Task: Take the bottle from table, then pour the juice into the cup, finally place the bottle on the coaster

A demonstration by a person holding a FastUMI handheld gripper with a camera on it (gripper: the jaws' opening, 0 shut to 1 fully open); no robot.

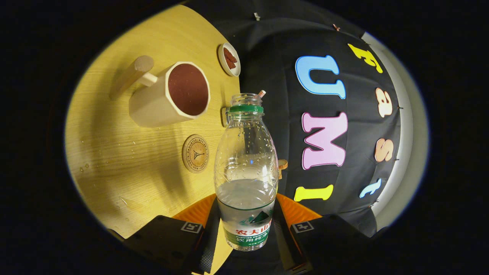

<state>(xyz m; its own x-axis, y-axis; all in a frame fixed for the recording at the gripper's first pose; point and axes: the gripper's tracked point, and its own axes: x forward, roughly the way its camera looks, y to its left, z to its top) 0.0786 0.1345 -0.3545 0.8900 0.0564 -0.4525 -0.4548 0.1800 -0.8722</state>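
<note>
1. Bottle (246, 168) stands clamped between the fingers of the tool (246, 233), both pressing its labelled lower body; it is lifted, with the view rolled so the desk (114, 152) runs up one side.
2. Its cap is off, and clear liquid fills roughly the lower part; the step in hand looks like the carry toward the cup (172, 95) before pouring, or the return after it — I cannot tell which.
3. Taking the cup as landmark: the coaster (195, 153) lies just beside its base, nearer the tool; a small dish (229, 59) with reddish pieces sits beyond the cup's mouth; the bottle neck is near the cup's rim but apart from it.
4. To pour well, bring the neck over the wide mouth first, then roll the wrist slowly; the thin plastic wall may flex, so a firm, steady squeeze matters.
5. Cup: pale, faceted, with a peg-like handle and a dark reddish-brown inside.
6. Coaster: round, cork-like, stamped with a tower motif.
7. Desk: light wood grain, with a few droplets on it near the coaster.
</note>
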